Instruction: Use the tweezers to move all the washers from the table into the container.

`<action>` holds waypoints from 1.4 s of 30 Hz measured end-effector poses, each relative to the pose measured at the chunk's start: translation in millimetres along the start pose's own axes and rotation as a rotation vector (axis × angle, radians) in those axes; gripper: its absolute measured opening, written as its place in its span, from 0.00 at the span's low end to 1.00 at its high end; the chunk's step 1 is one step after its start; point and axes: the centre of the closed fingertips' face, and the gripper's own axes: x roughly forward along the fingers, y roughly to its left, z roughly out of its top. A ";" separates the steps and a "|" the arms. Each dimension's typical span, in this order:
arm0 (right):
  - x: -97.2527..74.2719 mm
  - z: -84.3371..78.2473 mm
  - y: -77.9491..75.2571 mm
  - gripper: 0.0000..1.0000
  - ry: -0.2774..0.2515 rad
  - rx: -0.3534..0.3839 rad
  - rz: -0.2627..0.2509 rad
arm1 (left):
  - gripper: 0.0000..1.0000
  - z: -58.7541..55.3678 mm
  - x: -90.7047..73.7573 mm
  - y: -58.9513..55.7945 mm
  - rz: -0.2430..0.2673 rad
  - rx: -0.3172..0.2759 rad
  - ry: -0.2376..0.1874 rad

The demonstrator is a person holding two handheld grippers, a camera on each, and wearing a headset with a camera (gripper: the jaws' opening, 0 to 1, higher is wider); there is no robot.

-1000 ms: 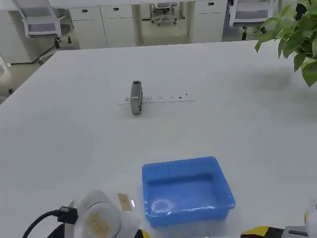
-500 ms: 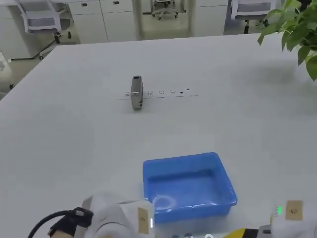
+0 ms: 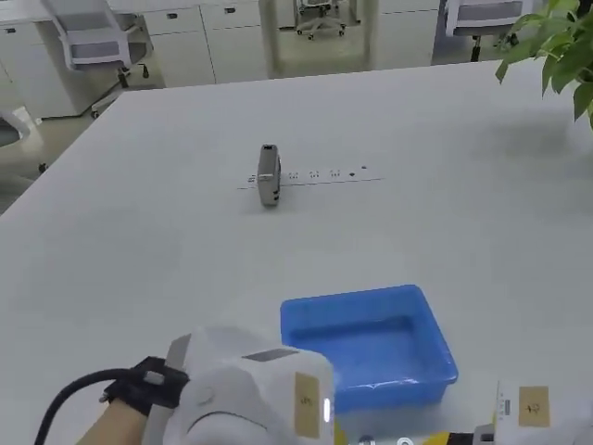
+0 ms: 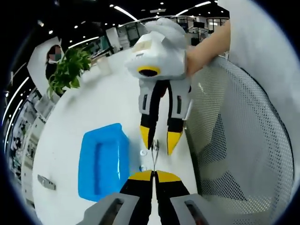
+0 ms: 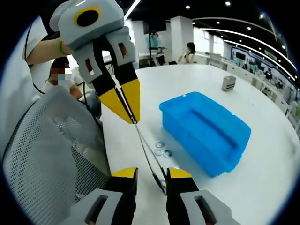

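The left gripper (image 4: 153,175) has its yellow tips pressed together on one end of the tweezers (image 5: 147,152). The right gripper (image 5: 152,172) holds its jaws apart on either side of the other end, not yet closing on it. The tweezers thus span from one gripper to the other, their long axis running along the near edge of the table (image 3: 139,232), roughly parallel to the long near wall of the blue container (image 5: 192,150). The washers (image 5: 159,151), a tight cluster of three in the right gripper view, lie on the table on the container side of that line. They sit about level with the tweezers' middle, in the strip between the near edge and the container's near wall, and neither gripper looks clearly nearer to them. I can make out no washer inside the container, so I judge the carrying not yet begun. Farther out, a small grey block (image 3: 269,176) stands toward the table's middle, and a plant (image 3: 556,46) leans in at the far right. Against a second ago, in the head view, the left gripper's white body has come in from the lower left to overlap the container's near left corner, and the right gripper's body has risen at the lower right.
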 end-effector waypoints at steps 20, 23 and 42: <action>-9.2 7.7 -7.5 0.07 -0.046 -0.038 -0.037 | 0.00 44.6 -6.7 5.4 -0.041 0.065 -0.017; -8.7 12.3 -3.6 0.07 -0.075 -0.010 -0.014 | 0.00 47.7 -9.5 5.1 -0.049 0.058 -0.019; -9.1 19.6 -1.4 0.09 -0.122 0.047 0.021 | 0.00 59.7 5.8 5.0 -0.138 -0.026 -0.016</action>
